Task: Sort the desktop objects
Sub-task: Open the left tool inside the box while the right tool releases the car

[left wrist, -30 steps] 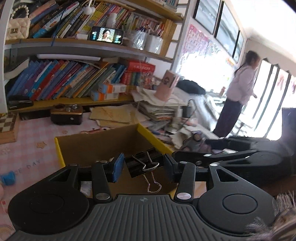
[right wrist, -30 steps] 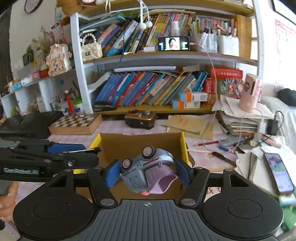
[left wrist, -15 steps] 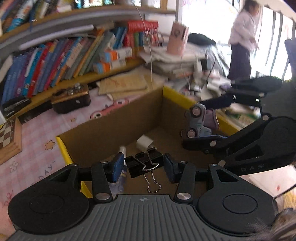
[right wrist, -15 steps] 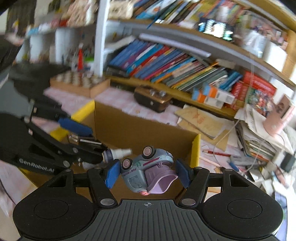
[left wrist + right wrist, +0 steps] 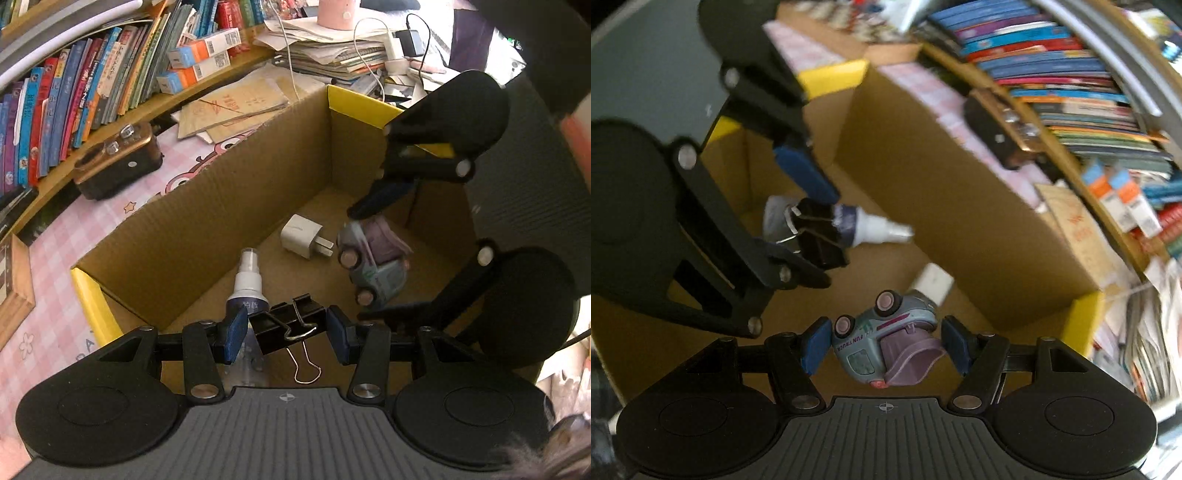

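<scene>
Both grippers hang inside the box (image 5: 207,206): the left gripper (image 5: 287,330) clamps a clip (image 5: 286,325), the right gripper (image 5: 884,345) seemingly pinches the truck (image 5: 875,343). 1 bottle (image 5: 248,280) and 1 plug (image 5: 301,241) lie on its floor.

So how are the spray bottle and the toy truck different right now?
The spray bottle lies loose on the floor of the cardboard box, while the toy truck is gripped on its side in the right tool, above the floor. The bottle is slim, white and dark blue; the truck is stubby, grey-blue with a purple bucket. Both are within the box's walls.
</scene>
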